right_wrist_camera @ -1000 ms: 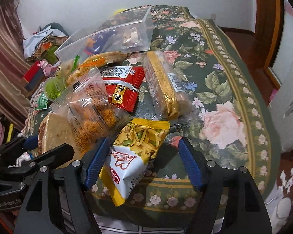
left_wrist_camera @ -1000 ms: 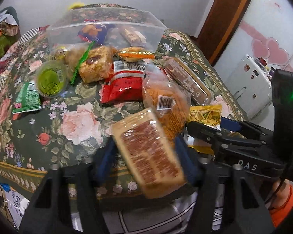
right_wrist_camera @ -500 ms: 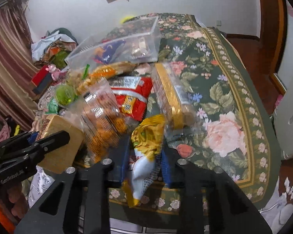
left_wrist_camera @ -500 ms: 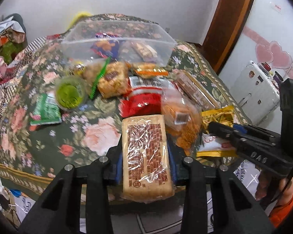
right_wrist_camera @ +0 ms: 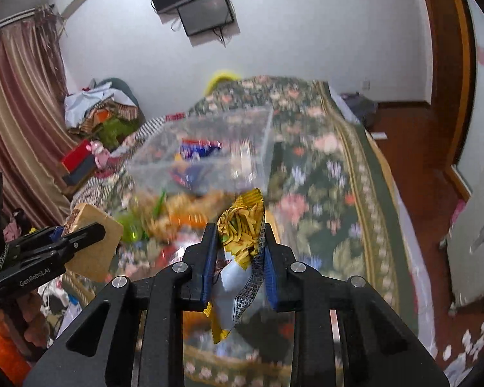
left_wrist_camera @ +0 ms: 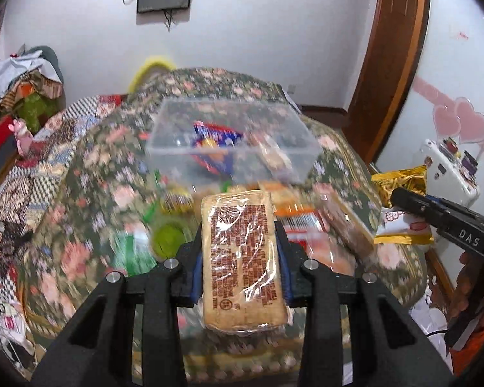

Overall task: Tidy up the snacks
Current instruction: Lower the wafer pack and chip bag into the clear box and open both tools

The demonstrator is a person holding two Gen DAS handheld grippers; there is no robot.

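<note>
The left gripper has its fingers closed on a tan, clear-wrapped rectangular biscuit pack, lifted above the floral counter. The right gripper pinches a yellow-and-white crinkled snack bag, before the clear plastic box.

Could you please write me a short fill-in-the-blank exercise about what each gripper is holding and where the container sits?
1. The left gripper is shut on a flat tan ______ wrapped in clear film.
2. The right gripper is shut on a crumpled snack bag coloured white and ______.
3. The clear plastic bin standing on the floral tablecloth already holds a ______ packet and one more snack.

Missing words: biscuit pack; yellow; blue
</note>
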